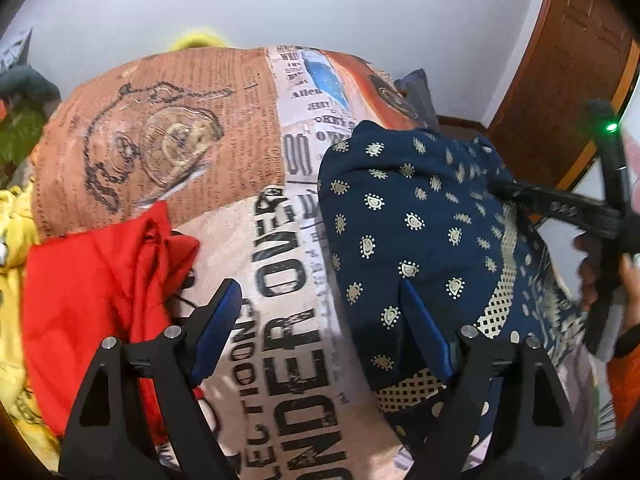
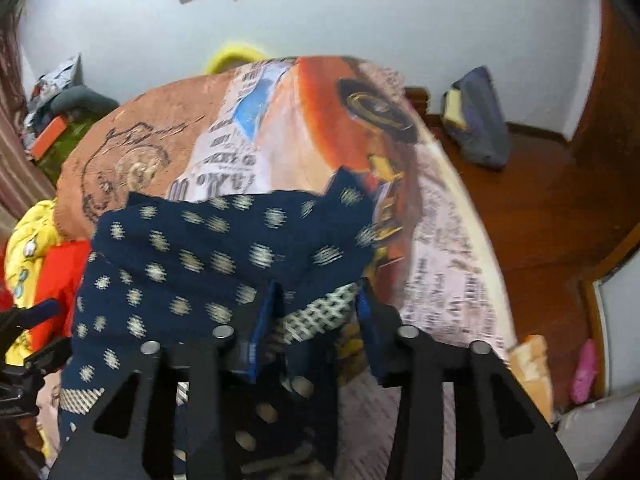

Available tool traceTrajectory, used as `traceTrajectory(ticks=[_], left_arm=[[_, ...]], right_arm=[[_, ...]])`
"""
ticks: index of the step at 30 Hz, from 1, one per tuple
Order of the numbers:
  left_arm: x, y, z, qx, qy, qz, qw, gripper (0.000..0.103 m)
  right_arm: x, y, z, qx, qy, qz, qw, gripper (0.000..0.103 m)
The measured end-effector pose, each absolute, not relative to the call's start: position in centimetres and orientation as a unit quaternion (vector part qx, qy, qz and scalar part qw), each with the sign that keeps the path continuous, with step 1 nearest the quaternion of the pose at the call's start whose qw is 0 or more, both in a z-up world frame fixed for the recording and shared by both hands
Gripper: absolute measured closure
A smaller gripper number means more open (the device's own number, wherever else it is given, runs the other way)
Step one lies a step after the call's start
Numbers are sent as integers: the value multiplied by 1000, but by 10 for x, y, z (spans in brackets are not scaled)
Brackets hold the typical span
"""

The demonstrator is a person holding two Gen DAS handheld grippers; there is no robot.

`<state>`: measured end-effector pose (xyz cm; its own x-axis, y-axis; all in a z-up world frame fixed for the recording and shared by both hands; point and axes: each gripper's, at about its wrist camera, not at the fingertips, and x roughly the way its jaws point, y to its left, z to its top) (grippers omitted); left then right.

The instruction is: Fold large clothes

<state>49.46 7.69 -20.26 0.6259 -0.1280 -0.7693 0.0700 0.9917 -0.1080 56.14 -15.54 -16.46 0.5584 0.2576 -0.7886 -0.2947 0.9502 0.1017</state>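
We note the navy dotted garment (image 1: pixel 404 216) heaped at right of centre on the printed bedspread (image 1: pixel 180 140). Left gripper (image 1: pixel 320 320) jaws stand wide apart over bare spread, nothing between them. Right gripper (image 2: pixel 316 320) jaws are partly apart with the checked hem between; whether the pads bite, we cannot tell. Risk: hem slips free on lifting, or the red cloth (image 1: pixel 100 280) at lower left snags.

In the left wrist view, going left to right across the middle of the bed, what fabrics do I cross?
Yellow printed cloth → red garment → bare newspaper-print bedsheet → navy blue garment with cream motifs → right gripper, its fingertips at that garment's far edge.
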Motion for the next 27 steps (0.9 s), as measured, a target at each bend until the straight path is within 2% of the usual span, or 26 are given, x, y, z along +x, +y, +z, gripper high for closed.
traceTrajectory(ticks=[4, 5, 7, 9, 17, 23, 27], left_arm=[[485, 75, -194, -26, 426, -55, 903, 22], [482, 74, -192, -27, 424, -59, 903, 22], [474, 68, -188, -30, 420, -76, 904, 22], [465, 58, -187, -31, 420, -98, 901, 22], [433, 32, -196, 11, 441, -123, 889, 22], [413, 42, -198, 18, 444, -112, 889, 22], [411, 55, -182, 8, 423, -94, 901, 22]], right_arm=[[544, -173, -148, 16, 453, 182, 873, 64], [539, -175, -149, 20, 455, 187, 871, 61], [524, -179, -151, 24, 461, 201, 864, 50], [511, -179, -158, 20, 465, 215, 859, 47], [465, -183, -194, -46, 499, 224, 836, 45], [446, -198, -182, -49, 485, 225, 844, 45], [447, -203, -167, -34, 469, 228, 852, 45]])
